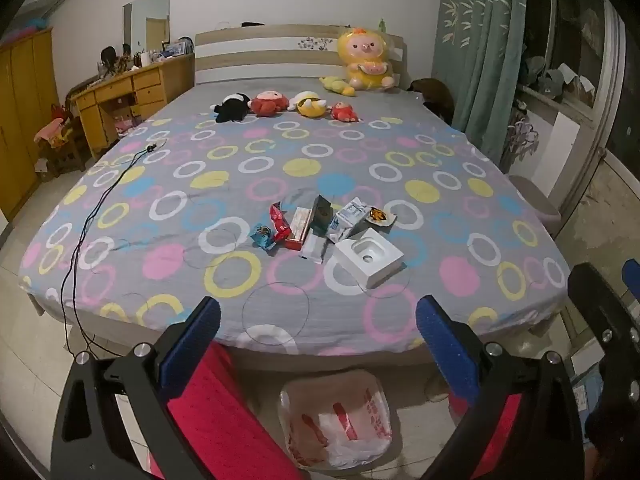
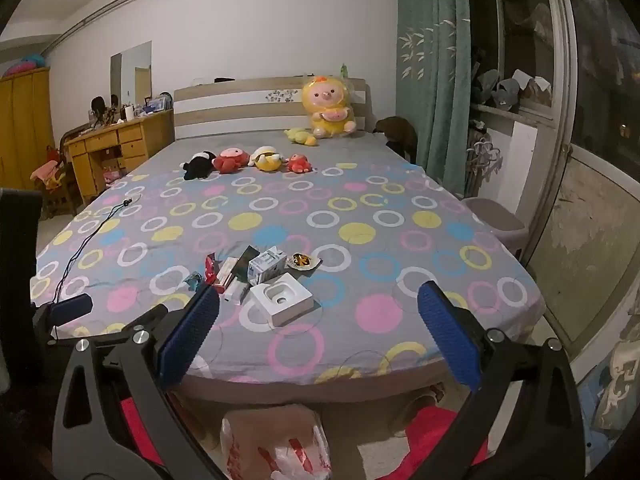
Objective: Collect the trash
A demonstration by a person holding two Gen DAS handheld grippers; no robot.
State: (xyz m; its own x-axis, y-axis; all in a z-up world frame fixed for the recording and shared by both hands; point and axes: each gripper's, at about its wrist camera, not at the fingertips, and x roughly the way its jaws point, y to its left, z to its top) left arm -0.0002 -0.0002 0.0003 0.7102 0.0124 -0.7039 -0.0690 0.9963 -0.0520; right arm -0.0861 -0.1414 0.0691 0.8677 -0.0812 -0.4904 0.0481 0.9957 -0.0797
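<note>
Left hand-held gripper (image 1: 318, 338): blue-padded fingers spread wide apart with nothing between them, held short of the foot of the bed.
Right hand-held gripper (image 2: 318, 330): likewise spread wide and empty, just to the right of the left one, whose blue tip shows at its side.
Trash: a small cluster on the bedsheet ahead of both grippers: a white moulded cardboard packaging tray (image 1: 368, 257) nearest, then a blue-and-white milk carton (image 1: 349, 218), a flat red-and-white box (image 1: 298, 227), a red crinkled snack wrapper (image 1: 279, 221) and a blue crumpled foil wrapper (image 1: 263, 237).
Bag: a white plastic bag with red print (image 1: 336, 426) stands open on the floor below and between the fingers, close to the bed's edge; it looks like the place for the trash, though its mouth is only partly seen.
Risk, crowding: the pieces touch and overlap, so closing on one may drag or scatter its neighbours.
Risk, thin items: the wrappers lie flat on soft cloth; fingers may pinch the sheet or slip off.
Risk, drop: the bag is limp and low, so a release from above the bed edge could miss.
Surface: grey bedsheet with coloured rings (image 1: 280, 152), soft and slightly wrinkled.
Room: plush toys (image 1: 264, 103) near the headboard, a black cable (image 1: 86, 220) trailing off the left side, a wooden desk left, a green curtain right.
</note>
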